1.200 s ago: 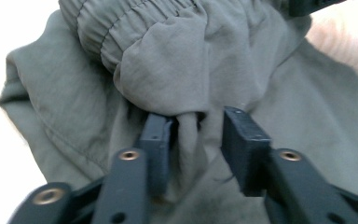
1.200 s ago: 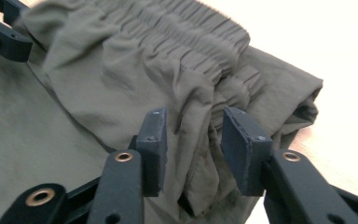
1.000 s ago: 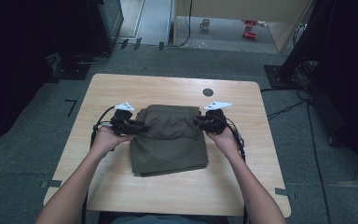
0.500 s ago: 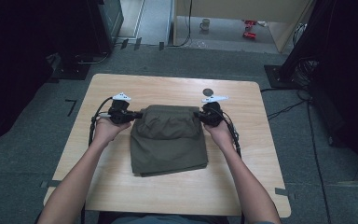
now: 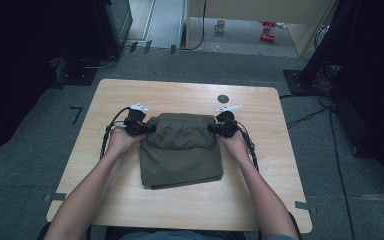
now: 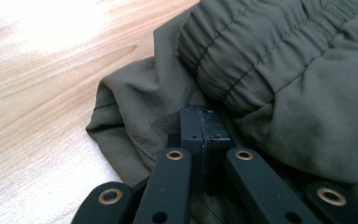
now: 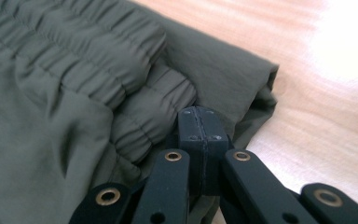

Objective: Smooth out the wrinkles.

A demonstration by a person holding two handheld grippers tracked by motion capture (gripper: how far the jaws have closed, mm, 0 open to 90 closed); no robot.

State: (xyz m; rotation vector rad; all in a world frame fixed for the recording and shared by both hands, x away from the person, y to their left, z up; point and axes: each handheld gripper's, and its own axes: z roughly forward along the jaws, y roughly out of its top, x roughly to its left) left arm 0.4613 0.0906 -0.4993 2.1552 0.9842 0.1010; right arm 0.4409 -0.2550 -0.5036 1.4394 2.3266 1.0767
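Observation:
An olive-green garment [image 5: 182, 150] with an elastic waistband lies folded on the wooden table [image 5: 130, 95]. My left gripper [image 5: 147, 128] is at its far left corner and my right gripper [image 5: 212, 128] at its far right corner, each held in a hand. In the left gripper view the pads of the left gripper [image 6: 204, 112] are pressed together, tips against the cloth [image 6: 284, 70] just below the gathered waistband. The right gripper [image 7: 198, 112] is likewise shut, its tips against the waistband fold of the garment [image 7: 51, 93]. I see no cloth between either pair of pads.
A small dark round mark [image 5: 223, 98] sits on the table beyond the garment. Bare wood surrounds the cloth on all sides. Past the far edge, a mug [image 5: 221, 25] and a red object [image 5: 266, 31] lie on the floor; dark stands flank the table.
Both hands have moved away from the person and down toward the table. The garment's far edge went with them and now lies lower and flatter.

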